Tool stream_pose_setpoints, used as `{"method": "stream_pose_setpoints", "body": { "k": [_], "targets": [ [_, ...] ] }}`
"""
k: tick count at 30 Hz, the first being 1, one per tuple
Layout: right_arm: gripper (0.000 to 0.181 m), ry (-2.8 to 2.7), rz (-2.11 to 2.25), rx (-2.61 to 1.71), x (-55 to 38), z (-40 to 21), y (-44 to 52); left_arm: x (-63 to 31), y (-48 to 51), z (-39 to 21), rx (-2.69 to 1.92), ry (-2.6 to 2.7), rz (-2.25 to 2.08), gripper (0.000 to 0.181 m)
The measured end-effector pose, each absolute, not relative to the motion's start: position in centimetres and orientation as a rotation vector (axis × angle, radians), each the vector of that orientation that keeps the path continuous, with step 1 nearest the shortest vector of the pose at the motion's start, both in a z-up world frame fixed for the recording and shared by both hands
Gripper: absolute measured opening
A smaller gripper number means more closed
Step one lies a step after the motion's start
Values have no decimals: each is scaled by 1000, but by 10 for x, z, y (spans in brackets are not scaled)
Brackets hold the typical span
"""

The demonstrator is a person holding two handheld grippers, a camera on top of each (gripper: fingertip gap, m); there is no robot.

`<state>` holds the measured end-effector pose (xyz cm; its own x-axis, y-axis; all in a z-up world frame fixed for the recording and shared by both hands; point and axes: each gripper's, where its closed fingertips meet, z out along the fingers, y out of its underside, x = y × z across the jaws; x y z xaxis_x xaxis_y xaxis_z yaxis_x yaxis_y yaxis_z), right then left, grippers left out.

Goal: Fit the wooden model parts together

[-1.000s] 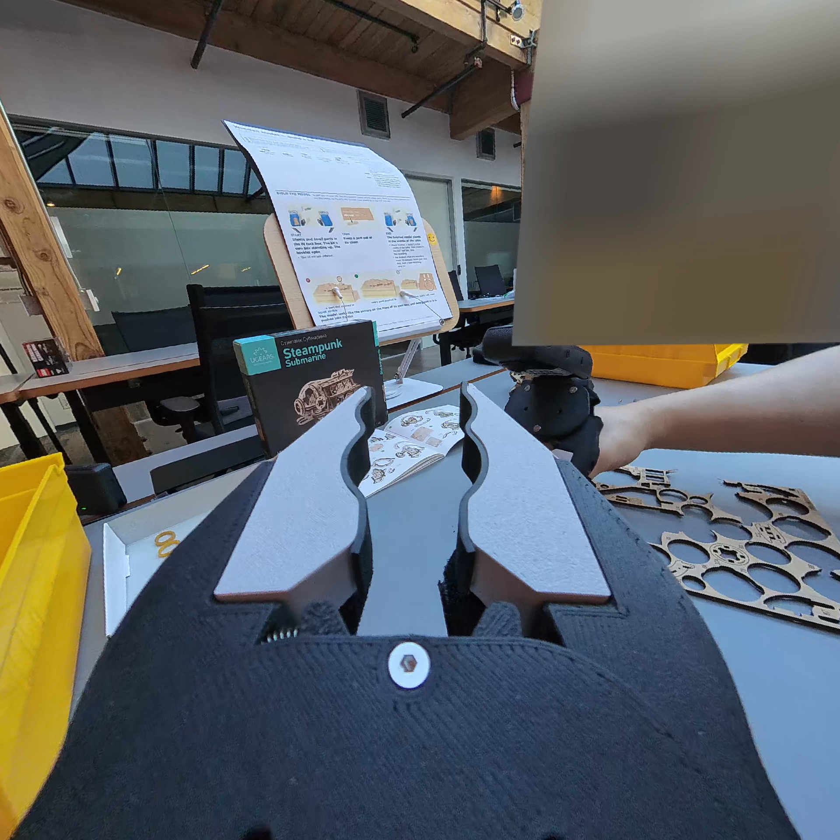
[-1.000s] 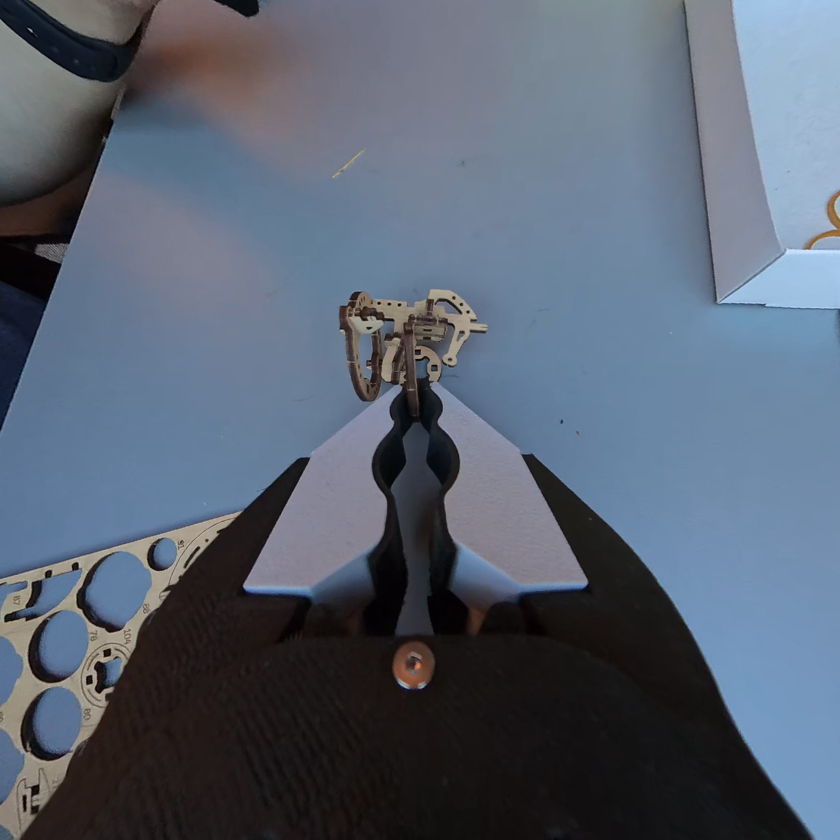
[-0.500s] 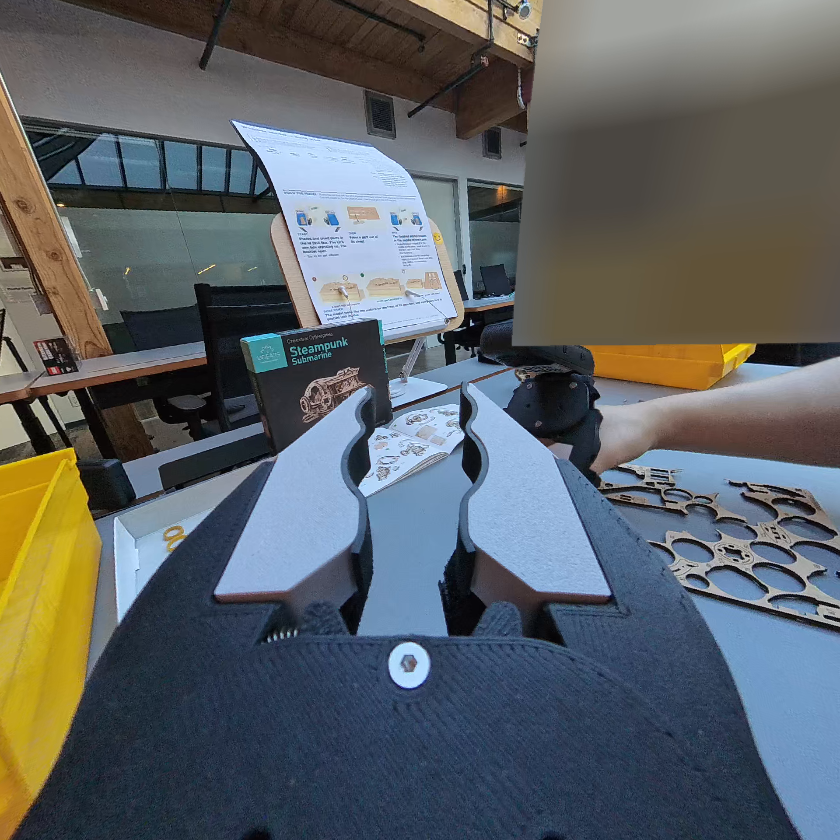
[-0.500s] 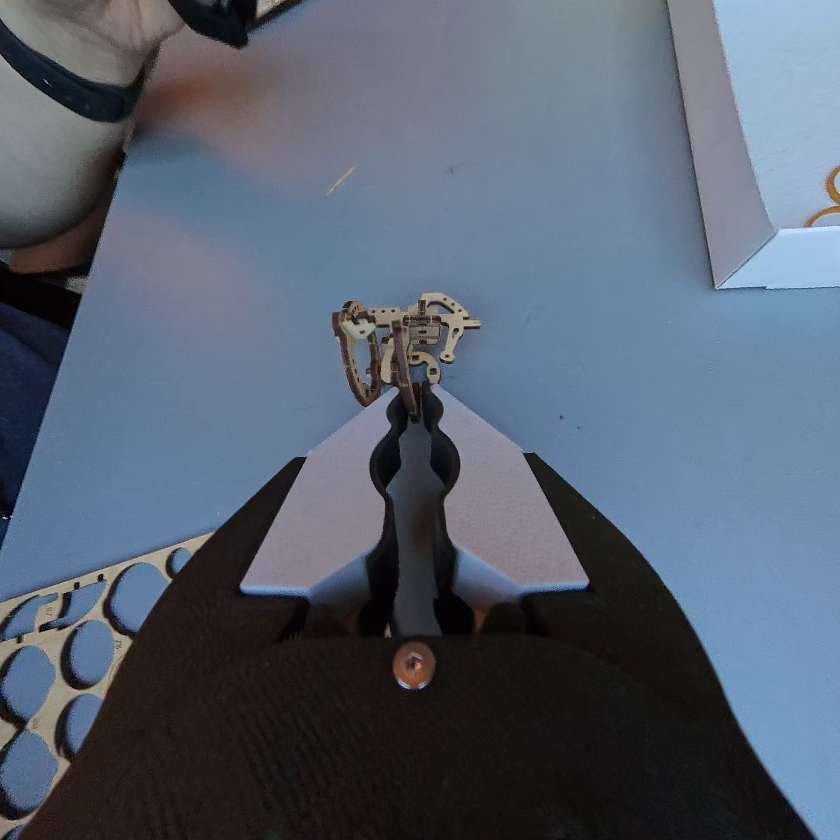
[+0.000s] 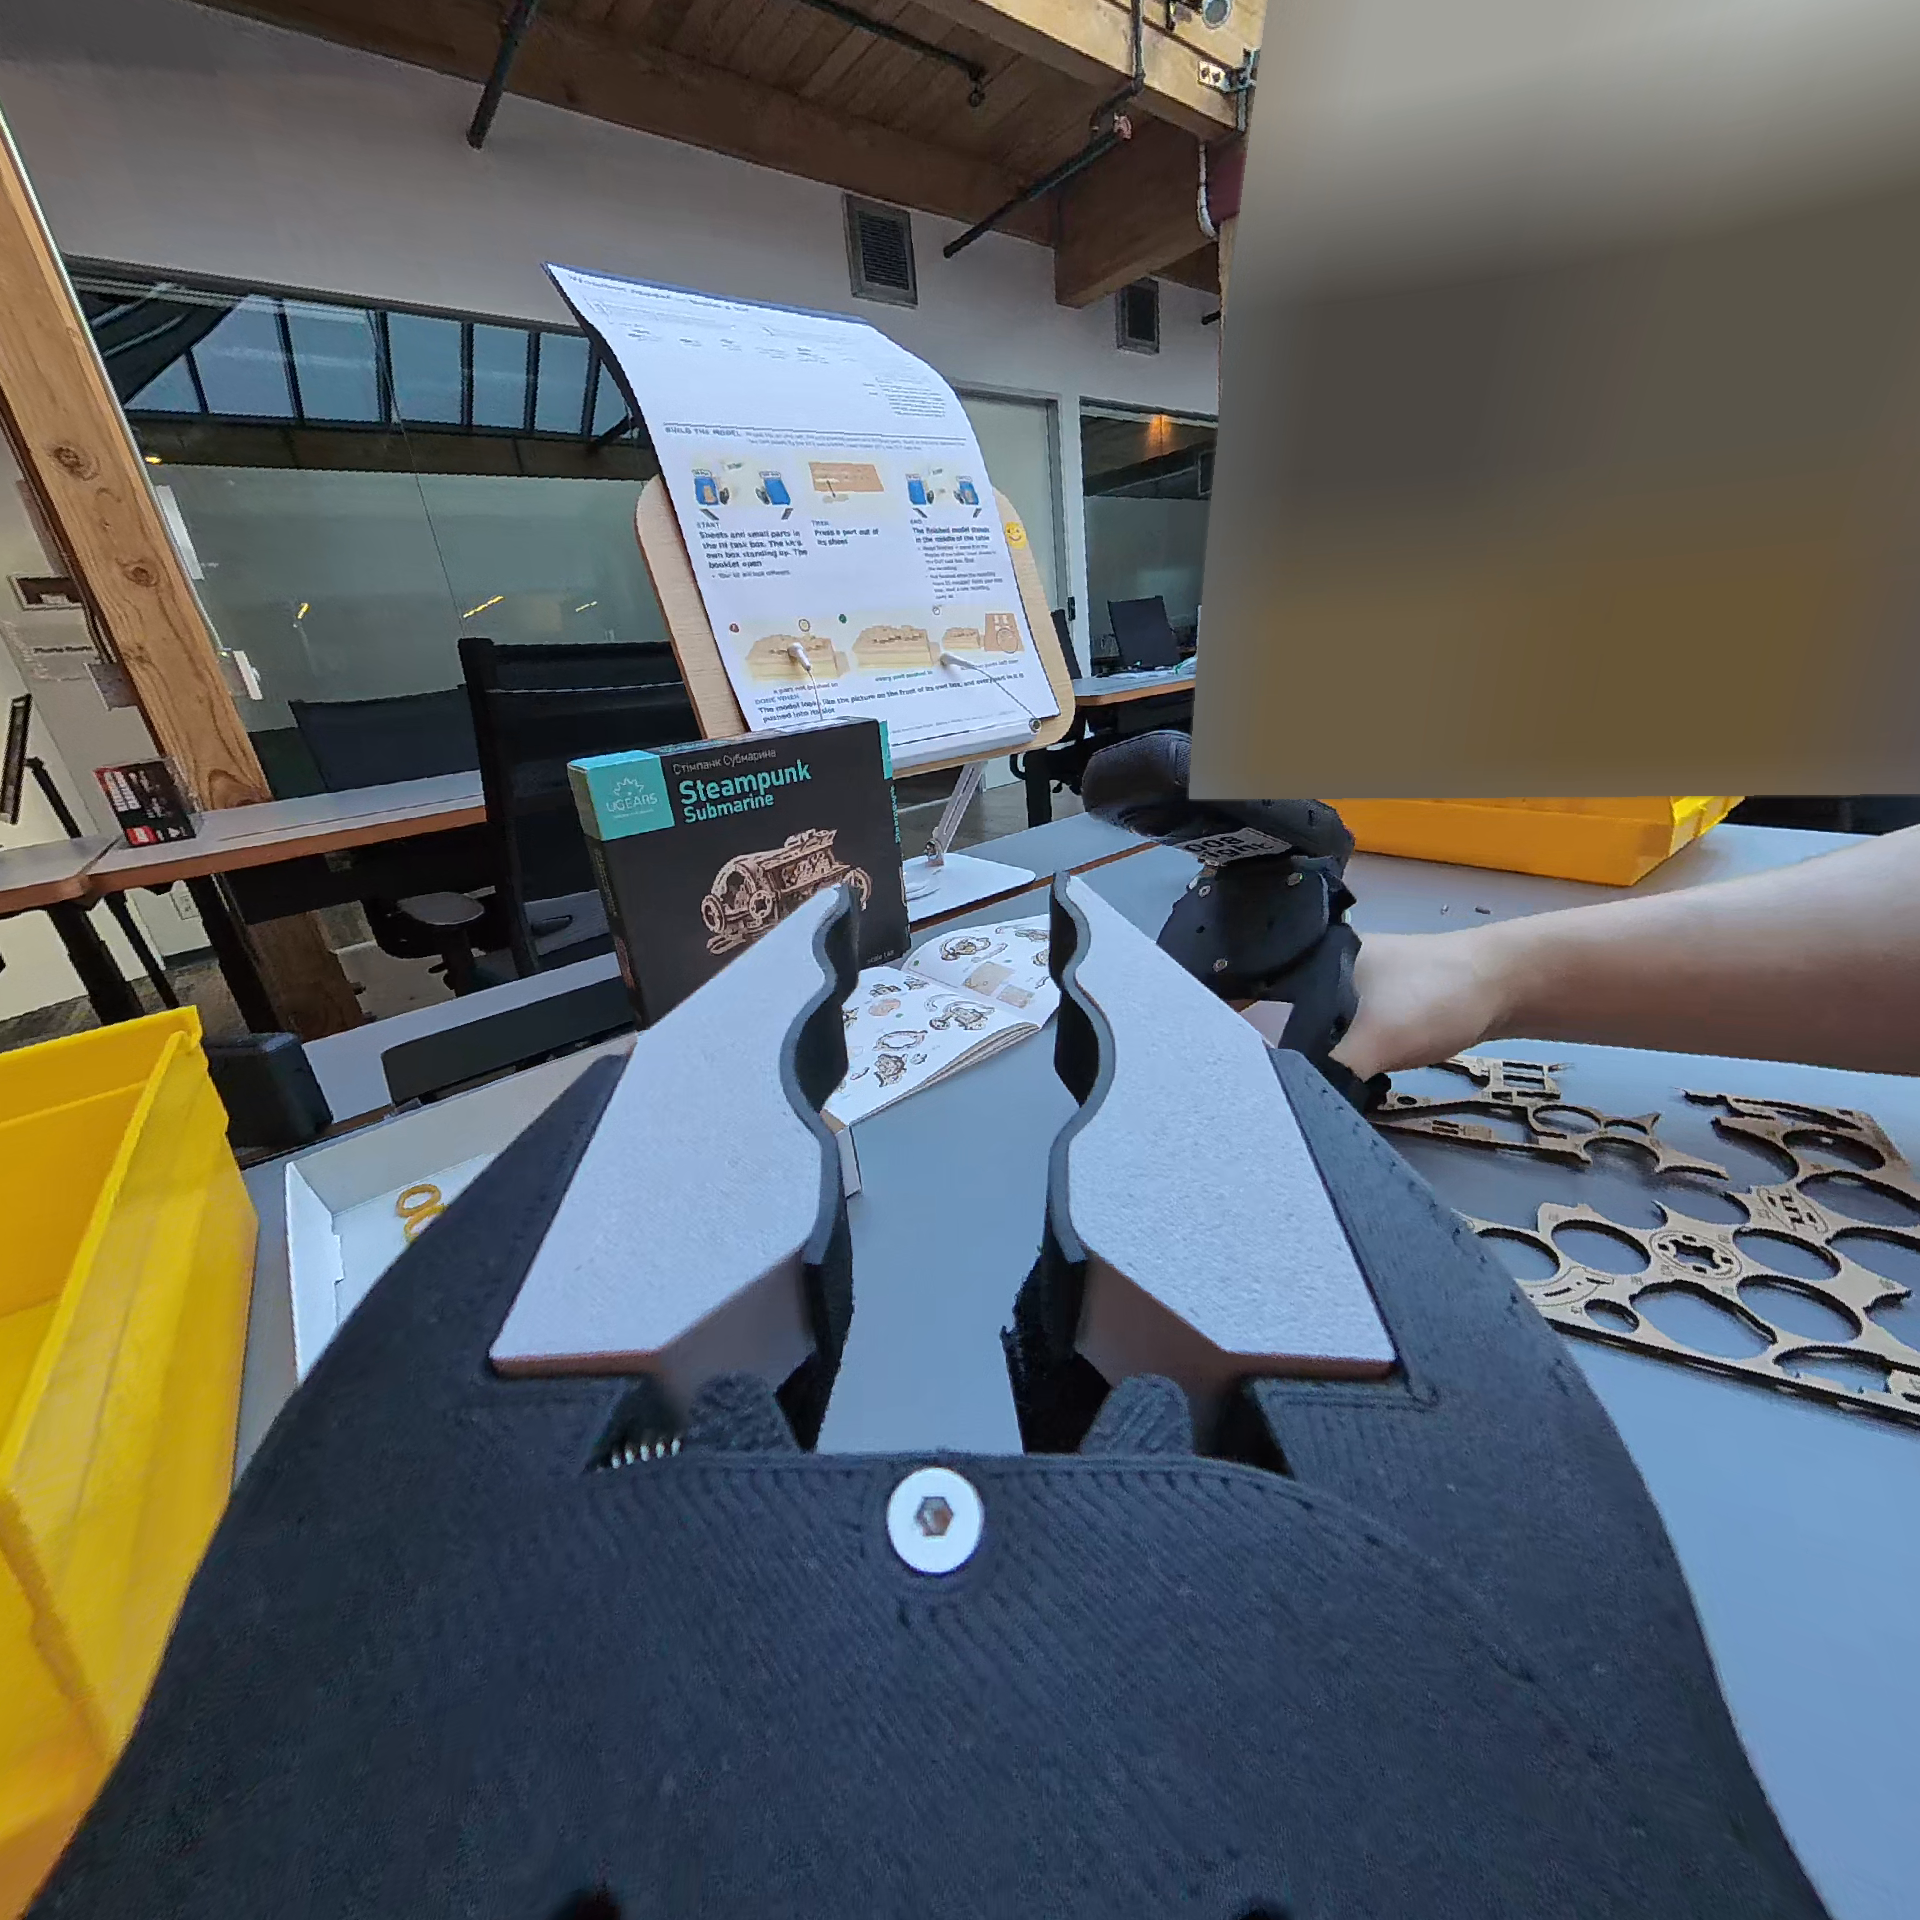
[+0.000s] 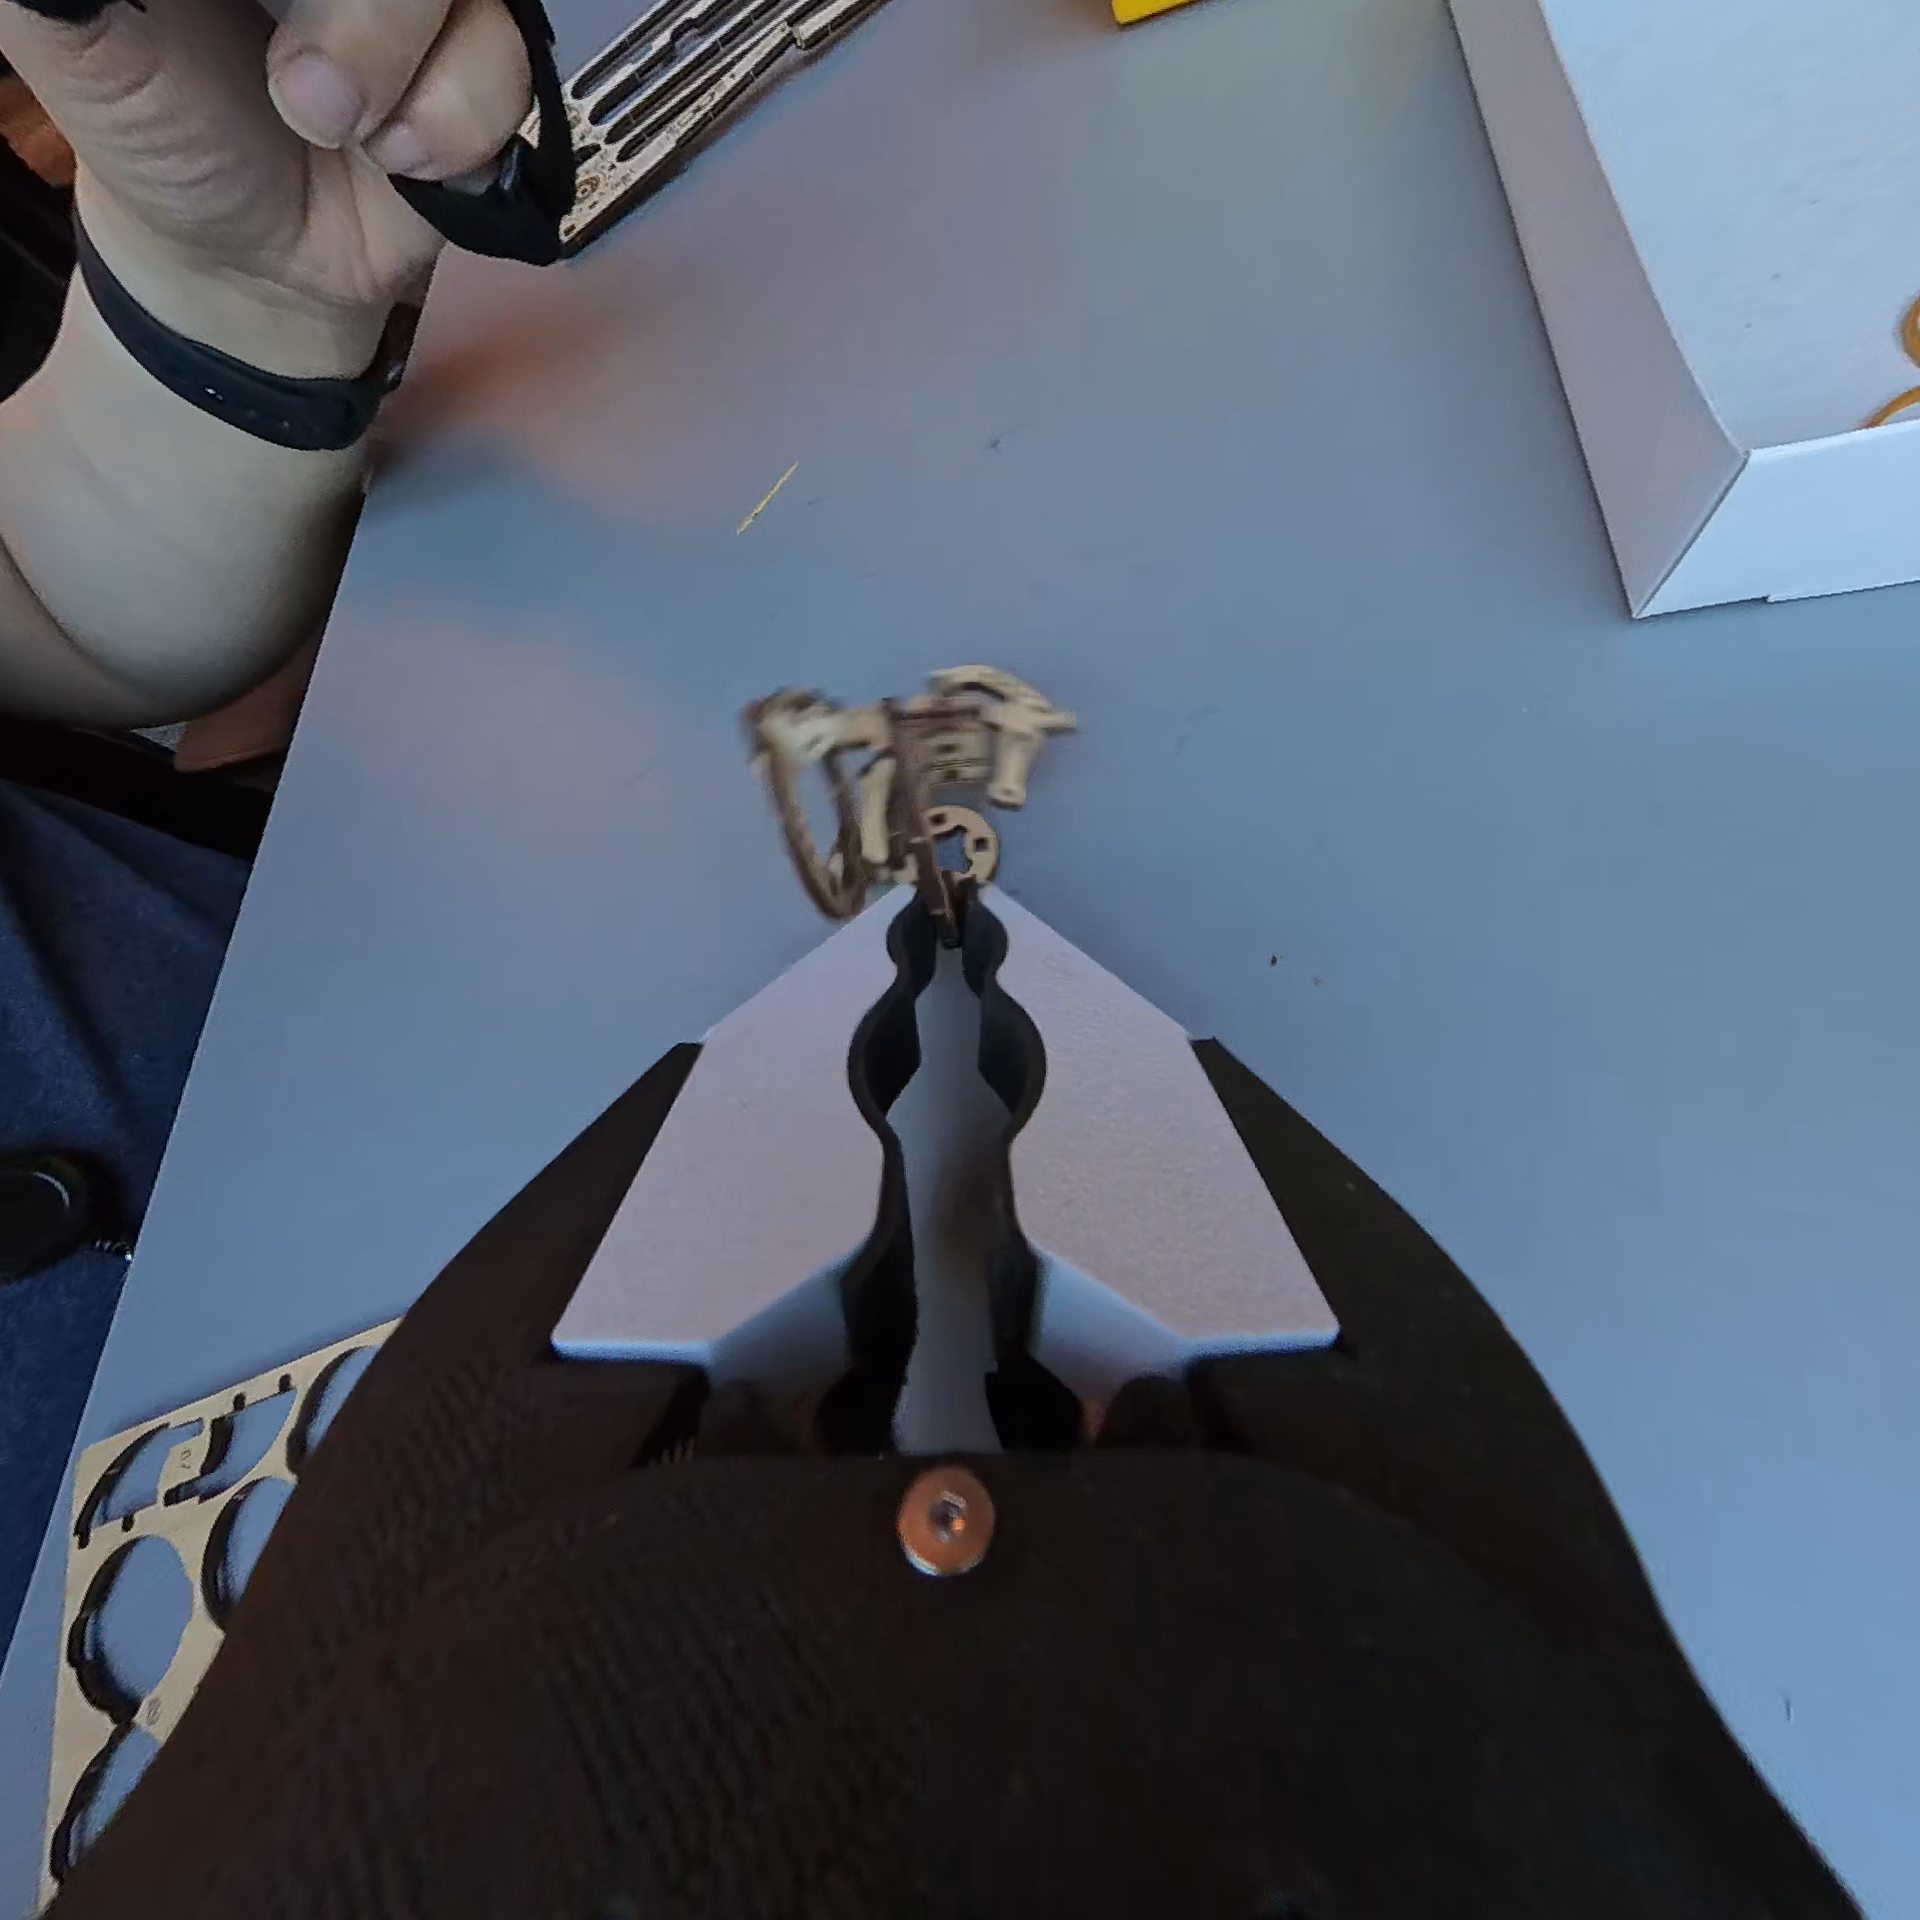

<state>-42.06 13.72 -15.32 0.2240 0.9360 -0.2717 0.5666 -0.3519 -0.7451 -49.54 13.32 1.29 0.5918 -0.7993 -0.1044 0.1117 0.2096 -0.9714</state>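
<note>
Right wrist view is showing a hand (image 6: 208,135) gripping at upper left, while the right gripper (image 6: 943,914) is pinching the blurred wooden model (image 6: 904,774) at centre. Left wrist view: the left gripper (image 5: 951,914) is gaping empty mid-frame.

Left gripper (image 5: 951,914) fills the lower frame, fingers spread apart, empty. Right gripper (image 6: 943,914) fingers pinched nearly together at centre frame.

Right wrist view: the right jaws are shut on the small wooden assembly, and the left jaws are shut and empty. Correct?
Not quite. In the left wrist view the left gripper has its jaws open and empty. The right gripper does pinch the wooden assembly.
</note>
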Motion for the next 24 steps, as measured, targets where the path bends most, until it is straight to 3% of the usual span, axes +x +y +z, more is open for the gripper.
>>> {"method": "stream_pose_setpoints", "body": {
  "k": [24],
  "targets": [
    [3, -1622, 646, -1868, -421, -158, 134, -498, 135, 8, -1219, 693, -710, 35]
  ]
}}
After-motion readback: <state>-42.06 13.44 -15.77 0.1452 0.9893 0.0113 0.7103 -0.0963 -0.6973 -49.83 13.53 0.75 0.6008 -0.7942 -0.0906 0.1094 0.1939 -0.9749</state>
